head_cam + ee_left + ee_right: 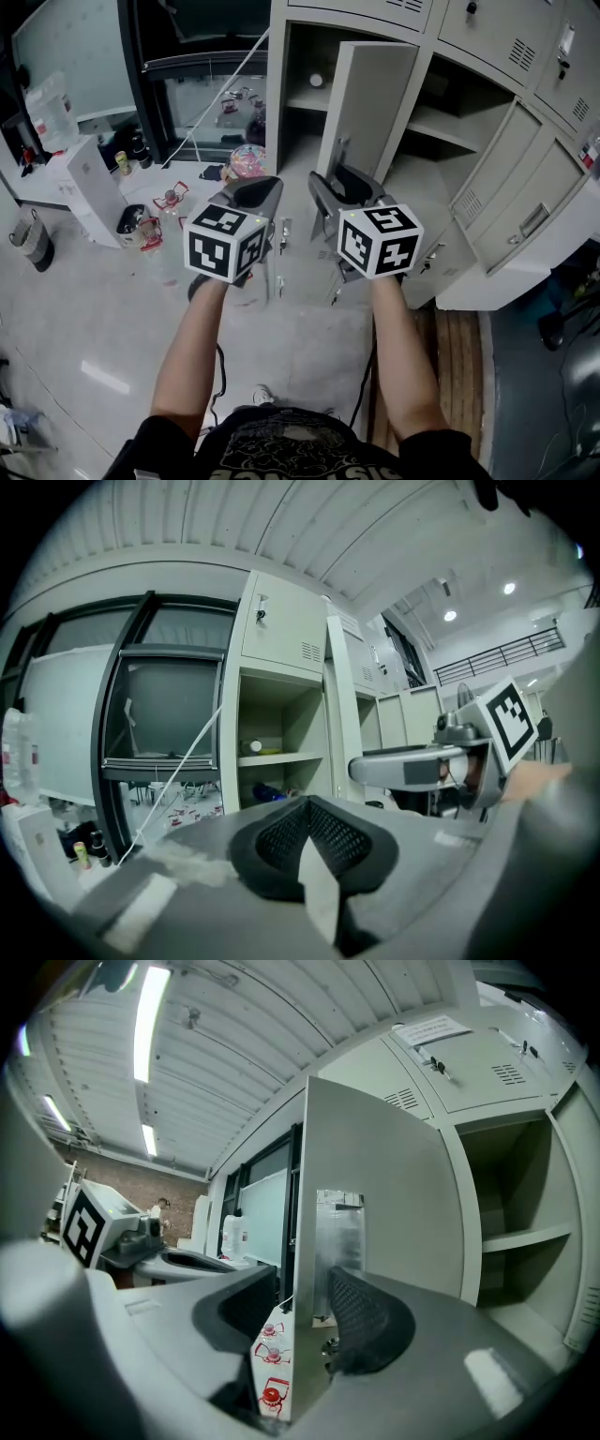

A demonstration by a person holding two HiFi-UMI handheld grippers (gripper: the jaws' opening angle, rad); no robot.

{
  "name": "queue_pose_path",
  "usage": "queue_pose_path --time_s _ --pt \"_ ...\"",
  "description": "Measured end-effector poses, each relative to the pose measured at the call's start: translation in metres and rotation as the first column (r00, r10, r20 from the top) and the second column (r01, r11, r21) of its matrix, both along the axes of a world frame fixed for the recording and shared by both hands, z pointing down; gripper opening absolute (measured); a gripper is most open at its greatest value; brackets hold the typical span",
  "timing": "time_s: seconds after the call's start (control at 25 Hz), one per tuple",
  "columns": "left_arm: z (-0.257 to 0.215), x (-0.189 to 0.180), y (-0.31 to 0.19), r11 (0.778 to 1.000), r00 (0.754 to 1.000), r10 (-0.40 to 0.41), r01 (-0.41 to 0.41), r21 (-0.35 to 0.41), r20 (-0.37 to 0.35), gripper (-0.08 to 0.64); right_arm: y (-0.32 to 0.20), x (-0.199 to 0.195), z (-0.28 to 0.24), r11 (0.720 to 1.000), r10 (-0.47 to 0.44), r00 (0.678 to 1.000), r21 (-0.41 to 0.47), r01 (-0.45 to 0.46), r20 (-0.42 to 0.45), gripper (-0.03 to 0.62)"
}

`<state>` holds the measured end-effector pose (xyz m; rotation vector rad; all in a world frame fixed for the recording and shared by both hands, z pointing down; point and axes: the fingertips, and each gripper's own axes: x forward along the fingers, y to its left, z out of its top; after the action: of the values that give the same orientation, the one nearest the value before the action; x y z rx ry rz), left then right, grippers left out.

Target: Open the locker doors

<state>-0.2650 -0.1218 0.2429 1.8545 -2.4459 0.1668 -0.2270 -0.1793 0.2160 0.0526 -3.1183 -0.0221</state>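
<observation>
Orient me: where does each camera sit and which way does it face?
Head view: on the person's head, looking steeply down at the lockers; forearms, left gripper and right gripper show.
Left gripper view: on that gripper, facing an open compartment past its shut jaws.
Right gripper view: on that gripper, facing the locker door, whose edge stands between its jaws.
Shared: each gripper view shows the other gripper.

locker door [394, 1194]: smooth painted metal | floor [94, 309]: glossy | fingers [370, 1321]: matt black mesh-textured
</observation>
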Motion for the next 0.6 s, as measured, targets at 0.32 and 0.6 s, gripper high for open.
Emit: queue_pose_path --time_s 0.32,0.6 --pt "0.003 0.041 -0.017 1.000 1.000 -0.030 0.030 -0.006 -0.003 0.003 -0.012 0.038 -0.001 0.999 -0.044 0.999 -0.008 0.044 0.003 0.169" --pt "0.007 0.074 -0.031 0.999 0.999 -0.032 0.032 -0.022 -0.002 0.003 -0.025 0.068 -0.001 0.998 -0.057 0.998 -0.016 0.057 0.009 0.169"
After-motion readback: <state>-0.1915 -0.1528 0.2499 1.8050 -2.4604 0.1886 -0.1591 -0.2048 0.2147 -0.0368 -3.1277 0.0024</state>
